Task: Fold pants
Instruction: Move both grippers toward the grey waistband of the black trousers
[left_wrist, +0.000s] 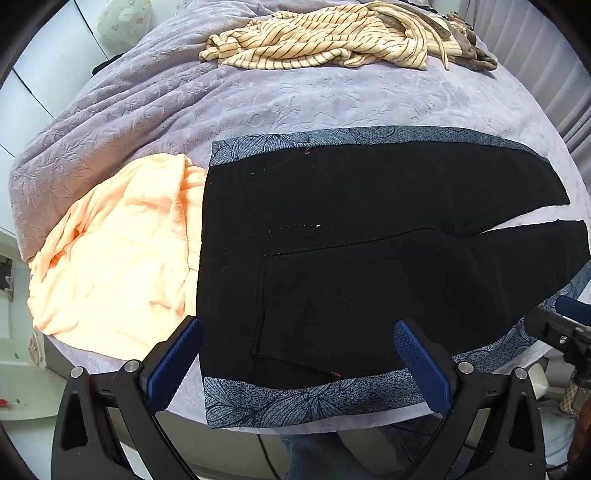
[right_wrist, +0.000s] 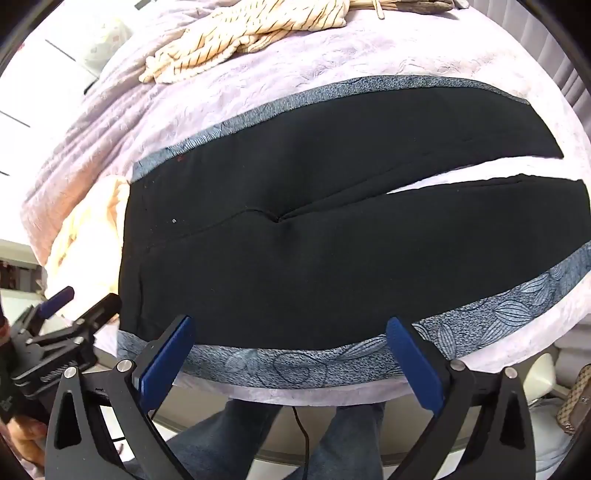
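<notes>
Surface: a bed covered with a lilac embossed bedspread, wrinkled into ridges toward 10 o'clock in both wrist views, smoother at centre.

The black pants lie flat on the bedspread at the middle of the left wrist view. The waistband runs along the 9 o'clock side, and the two legs extend toward 3 o'clock with a narrow wedge of bedspread showing between them. A grey-blue floral band runs along each outer side seam, one at 12 o'clock and one at 6 o'clock.

A peach garment lies crumpled at 9 o'clock, touching the waistband. A cream striped garment lies bunched at 12 o'clock, well apart from the pants.

Left gripper: jaws spread wide, nothing between them, poised above the near seam by the waistband. Right gripper: likewise released and empty, above the near floral band further along the leg.

Room: white cabinet panels at 10 o'clock and pale curtain folds at 2 o'clock. The person's denim-clad legs stand at 6 o'clock below the bed edge.
</notes>
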